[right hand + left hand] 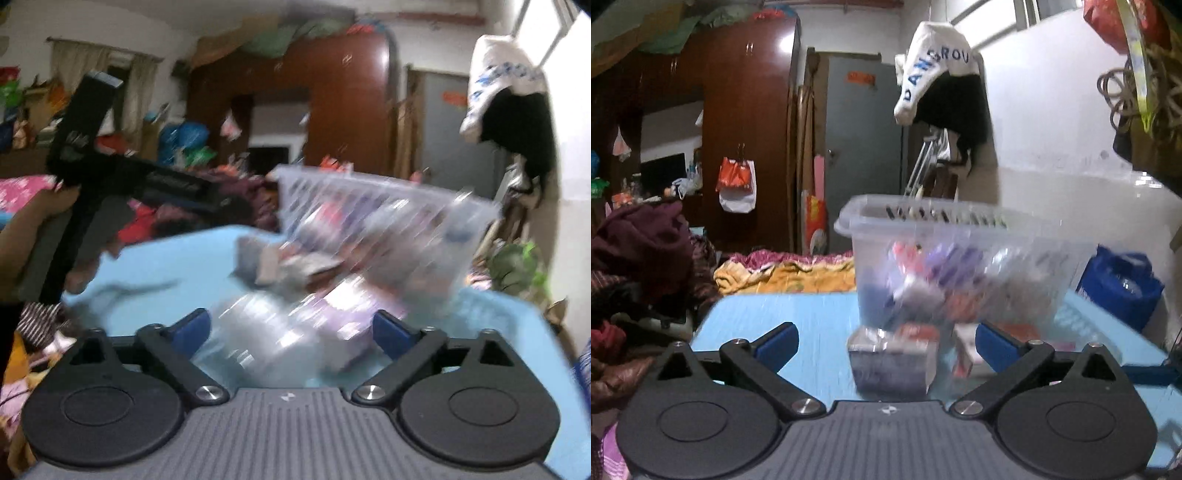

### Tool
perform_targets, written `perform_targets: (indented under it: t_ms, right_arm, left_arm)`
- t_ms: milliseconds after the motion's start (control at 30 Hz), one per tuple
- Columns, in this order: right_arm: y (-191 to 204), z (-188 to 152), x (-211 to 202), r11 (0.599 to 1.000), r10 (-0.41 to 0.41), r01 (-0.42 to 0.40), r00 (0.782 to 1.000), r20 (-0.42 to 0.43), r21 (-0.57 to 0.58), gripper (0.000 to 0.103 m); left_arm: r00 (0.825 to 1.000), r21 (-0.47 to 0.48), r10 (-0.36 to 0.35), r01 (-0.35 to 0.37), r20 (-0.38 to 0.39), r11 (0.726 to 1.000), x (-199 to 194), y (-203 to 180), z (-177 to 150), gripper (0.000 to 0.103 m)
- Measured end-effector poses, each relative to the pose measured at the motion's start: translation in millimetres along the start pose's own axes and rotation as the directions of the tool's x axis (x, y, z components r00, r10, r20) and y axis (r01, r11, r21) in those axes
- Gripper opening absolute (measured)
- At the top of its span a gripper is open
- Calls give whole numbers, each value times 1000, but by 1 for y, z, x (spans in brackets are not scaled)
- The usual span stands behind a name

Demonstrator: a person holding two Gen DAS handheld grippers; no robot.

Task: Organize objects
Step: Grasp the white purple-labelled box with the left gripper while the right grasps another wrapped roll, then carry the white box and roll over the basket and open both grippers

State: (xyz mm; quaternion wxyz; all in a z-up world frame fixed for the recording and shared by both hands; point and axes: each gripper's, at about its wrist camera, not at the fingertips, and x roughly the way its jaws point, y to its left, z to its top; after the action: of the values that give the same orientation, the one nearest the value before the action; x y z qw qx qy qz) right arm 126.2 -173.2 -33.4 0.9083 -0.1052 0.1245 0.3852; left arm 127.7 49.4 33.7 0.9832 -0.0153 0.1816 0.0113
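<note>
While both views are motion-blurred, here's what reads, left to right.

Left wrist view: a pile of dark red clothes (639, 251) sits at the far left, with a brown wardrobe (746, 122) behind it and a grey door (864, 155) further right. Your left gripper (884, 345) has its blue pads spread wide — nothing pinched. Between the pads, on the blue table (775, 317), sits a small dark box (890, 363) with a red-and-white top; neither pad touches it. Just right of it lies a white and red packet (964, 354), partly hidden by the right pad. Behind both stands the clear plastic bin (960, 258), upright on the table, with blurred red, purple and grey items inside. A white garment with blue letters (934, 70) hangs above it, and a blue bag (1119, 284) sits past the table's right edge.

Right wrist view: at the left, a hand (40, 236) holds the left gripper's black handle over the table edge (155, 258). Your right gripper (291, 332) is also spread wide, gripping nothing. A smeared clear, shiny item (258, 332) lies between the pads — can't tell what it is, or whether the left pad touches it. Further back right, the same clear bin (388, 229) looks tilted, with loose grey and purple packets (291, 266) beside its base.
</note>
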Motion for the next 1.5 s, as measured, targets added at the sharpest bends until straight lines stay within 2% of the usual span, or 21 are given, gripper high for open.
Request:
perform_targets:
  t_ms: [100, 200, 300, 367, 467, 533, 567, 633, 700, 767, 833, 1033, 1100, 1500]
  right_arm:
    - [8, 3, 5, 999, -11, 10, 1000, -12, -50, 85]
    - [13, 6, 13, 995, -9, 3, 999, -54, -98, 63]
    - [11, 4, 11, 993, -13, 7, 999, -52, -115, 62]
    - [8, 4, 1, 996, -10, 9, 1000, -17, -92, 61]
    - [-12, 8, -18, 1000, -15, 15, 998, 63, -12, 61]
    - [-32, 11, -28, 998, -52, 48, 994, 100, 38, 61]
    - [-42, 12, -29, 995, -81, 75, 991, 108, 58, 61]
    - [-61, 14, -27, 988, -124, 114, 987, 104, 101, 61]
    - [-79, 14, -21, 981, -138, 124, 987, 87, 147, 61]
    - [-89, 12, -15, 975, -148, 134, 987, 69, 177, 61]
    - [-93, 11, -18, 972, -124, 106, 990, 71, 211, 61]
    - [-87, 9, -18, 970, -164, 146, 983, 81, 193, 60]
    - [-90, 7, -18, 967, -187, 169, 979, 78, 193, 60]
    - [-92, 4, -22, 967, -188, 169, 978, 88, 192, 59]
  left_arm:
    - [1000, 3, 0, 0, -30, 1000, 7, 3, -1, 103]
    - [997, 7, 7, -7, -75, 1000, 19, 2, -4, 103]
    - [993, 31, 27, -24, -113, 999, 30, -1, -10, 103]
    - [990, 37, 35, -30, -134, 999, 38, -3, -12, 103]
    - [986, 11, 23, -22, -166, 1000, 49, 0, -11, 102]
    - [983, -6, 9, -11, -181, 1000, 55, 2, -10, 102]
    - [982, -8, 6, -7, -190, 1000, 58, 2, -10, 100]
    - [978, -2, 4, -5, -210, 1000, 63, -1, -10, 90]
    - [974, 2, -6, 6, -225, 1000, 66, -3, -9, 70]
    - [977, -5, -11, 10, -212, 1000, 64, -3, -9, 69]
    - [985, -27, -22, 18, -172, 999, 58, 0, -9, 68]
    - [998, -123, -46, 43, -29, 991, 36, 15, -11, 68]
    - [998, -136, -53, 51, -14, 989, 34, 17, -11, 68]
    - [998, -145, -58, 61, 28, 988, 31, 19, -10, 68]
